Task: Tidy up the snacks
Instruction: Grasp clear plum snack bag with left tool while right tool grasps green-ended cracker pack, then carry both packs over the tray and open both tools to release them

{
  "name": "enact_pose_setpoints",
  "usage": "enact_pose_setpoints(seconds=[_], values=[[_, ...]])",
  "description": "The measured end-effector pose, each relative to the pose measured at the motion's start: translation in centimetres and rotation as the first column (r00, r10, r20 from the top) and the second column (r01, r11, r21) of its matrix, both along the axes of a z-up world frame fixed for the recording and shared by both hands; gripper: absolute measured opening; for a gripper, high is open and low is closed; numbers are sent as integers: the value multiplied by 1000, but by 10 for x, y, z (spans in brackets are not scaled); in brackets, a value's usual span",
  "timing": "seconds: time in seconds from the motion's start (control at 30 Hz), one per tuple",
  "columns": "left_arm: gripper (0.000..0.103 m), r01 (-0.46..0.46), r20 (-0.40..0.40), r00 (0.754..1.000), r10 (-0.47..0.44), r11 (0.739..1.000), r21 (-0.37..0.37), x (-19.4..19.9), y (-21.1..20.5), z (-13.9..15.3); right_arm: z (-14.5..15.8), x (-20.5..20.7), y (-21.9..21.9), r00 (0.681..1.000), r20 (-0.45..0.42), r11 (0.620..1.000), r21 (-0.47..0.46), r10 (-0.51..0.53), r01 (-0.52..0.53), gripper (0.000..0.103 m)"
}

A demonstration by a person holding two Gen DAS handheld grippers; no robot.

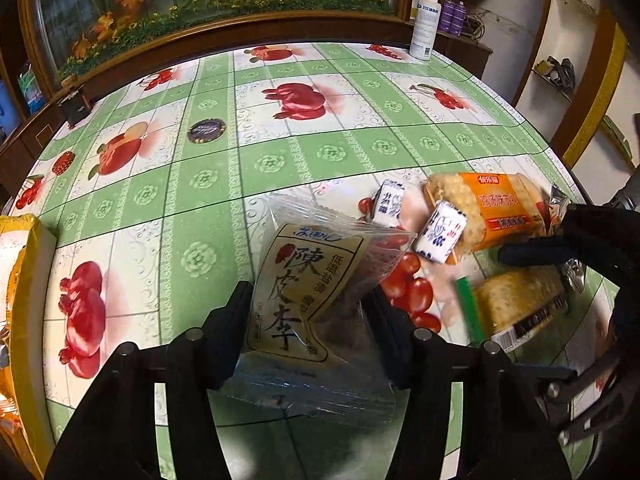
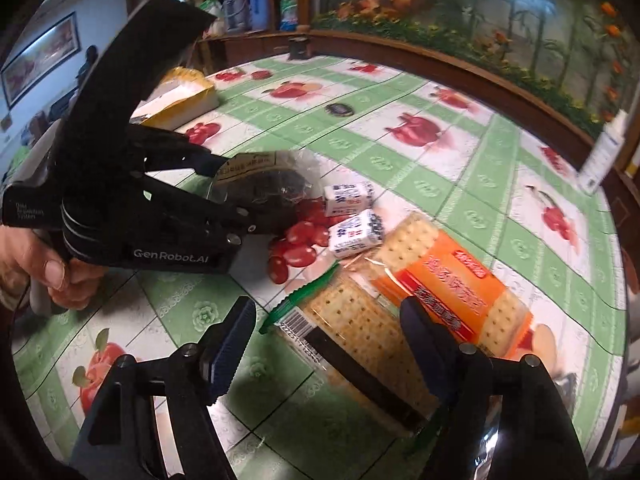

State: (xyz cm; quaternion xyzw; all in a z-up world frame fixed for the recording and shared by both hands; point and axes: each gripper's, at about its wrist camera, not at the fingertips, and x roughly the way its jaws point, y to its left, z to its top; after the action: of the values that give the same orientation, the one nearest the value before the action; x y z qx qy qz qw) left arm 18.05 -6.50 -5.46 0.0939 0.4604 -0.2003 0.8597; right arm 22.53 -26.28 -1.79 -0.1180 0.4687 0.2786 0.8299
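My left gripper (image 1: 308, 312) is shut on a clear plum-snack bag (image 1: 304, 280) with Chinese print and holds it above the table; it also shows in the right wrist view (image 2: 260, 178). My right gripper (image 2: 328, 336) is open, its fingers either side of a green-edged cracker pack (image 2: 360, 340) on the table, not closed on it. An orange cracker pack (image 2: 452, 280) lies just beyond. Two small white-and-blue candies (image 2: 348, 198) (image 2: 356, 234) lie near both packs. In the left wrist view the cracker packs (image 1: 504, 208) (image 1: 516, 304) lie at the right.
A yellow box (image 2: 180, 96) stands at the table's left, also at the left edge of the left wrist view (image 1: 24, 280). A white spray bottle (image 1: 424, 24) stands at the far right edge. A dark round disc (image 1: 206, 131) lies mid-table. A wooden cabinet rims the far side.
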Motion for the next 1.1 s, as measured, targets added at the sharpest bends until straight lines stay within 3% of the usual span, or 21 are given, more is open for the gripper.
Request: enact_pose_setpoints(seconds=[0.07,0.27,0.37,0.43,0.6,0.67,0.7,0.8,0.9,1.1], values=[[55,-12,-13,1000,11,1000,-23,-1,9,1,-7,4,0,998,-57,1000,2,19,-19,71],[55,-32,-54,998,29,997,-69,-11,29,1,-5,-13,-6,997,-75,1000,25,-7,9,64],[55,-32,-58,998,27,997,-74,-17,34,1,-3,-24,-10,998,-59,1000,-13,-3,3,68],[55,-33,-59,998,29,996,-81,-20,37,1,-3,-30,-15,998,-58,1000,-28,-9,7,76],[53,-27,-61,998,21,995,-99,-29,39,2,-7,-45,-30,997,-58,997,-57,-54,50,76],[51,-29,-56,998,23,994,-106,-37,43,3,-5,-51,-34,994,-51,995,-32,-96,94,63],[49,-34,-53,998,29,994,-108,-41,45,4,-3,-54,-36,991,-46,992,-22,-127,126,48],[43,-51,-34,998,48,992,-116,-58,56,11,3,-64,-42,981,-44,979,64,-191,194,48],[43,-88,-6,996,88,989,-117,-77,72,22,14,-76,-40,969,-42,952,183,-243,246,48],[43,-164,77,982,173,980,-108,-110,108,43,48,-90,-8,975,-4,900,383,-223,207,48]])
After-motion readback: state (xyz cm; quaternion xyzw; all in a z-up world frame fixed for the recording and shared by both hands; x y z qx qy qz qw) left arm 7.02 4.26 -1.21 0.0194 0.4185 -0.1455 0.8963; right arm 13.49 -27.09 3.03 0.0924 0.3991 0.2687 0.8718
